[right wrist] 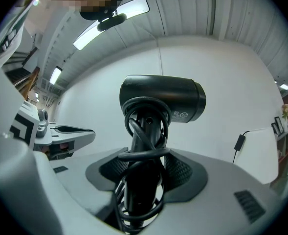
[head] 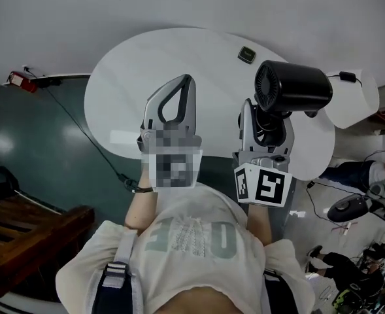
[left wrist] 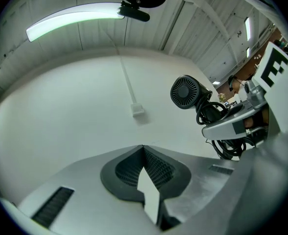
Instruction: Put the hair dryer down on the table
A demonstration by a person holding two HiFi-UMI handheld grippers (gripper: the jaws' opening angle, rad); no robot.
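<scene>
right gripper [right wrist: 144,168] round hair dryer [right wrist: 163,99], left gripper [right wrist: 87,132] beside

Black, white, teal
A black plastic hair dryer [head: 295,87]; white oval table [head: 133,77]; black-and-white square-patterned marker cube [head: 264,185]; floor [head: 42,142] seemingly dark teal.

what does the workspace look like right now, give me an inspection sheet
surface: round white table, matte; a second white top to its right
job's things: black hair dryer, held upright above the table, not yet set down
clutter: small dark square object near the table's far edge
grippers: left gripper shut, empty; right gripper shut on the hair dryer's handle
cables: black cord wound round the handle; black floor cable at left; black adapter with its lead at right
surroundings: dark green floor, red box, brown wooden slats
</scene>
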